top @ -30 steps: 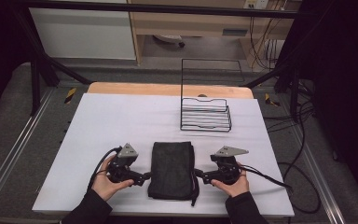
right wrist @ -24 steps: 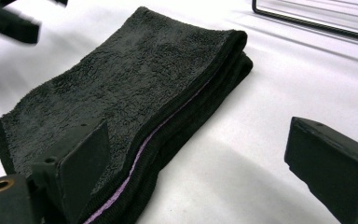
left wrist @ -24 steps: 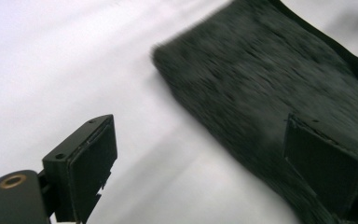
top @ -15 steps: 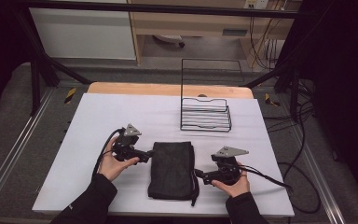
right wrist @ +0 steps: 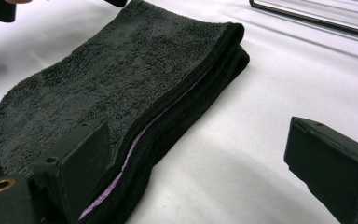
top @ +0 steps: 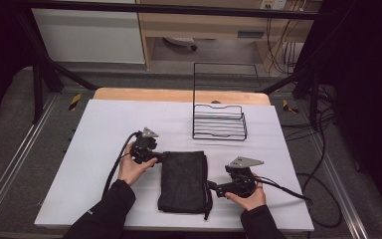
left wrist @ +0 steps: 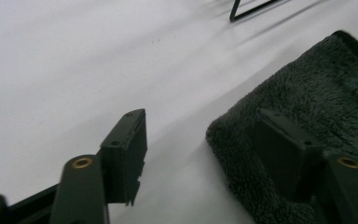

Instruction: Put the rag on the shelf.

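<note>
While the folded dark fleece towel (top: 184, 181) is lying flat near the table's front edge, I'm narrowing my left gripper (top: 160, 157) around its far corner, right gripper (top: 212, 187) waiting spread, nothing pinched

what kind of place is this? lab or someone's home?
Most likely a lab recording bench: a white table inside a dark metal frame, loose cables beside it, and a staged dark folded towel and wire rack.
</note>
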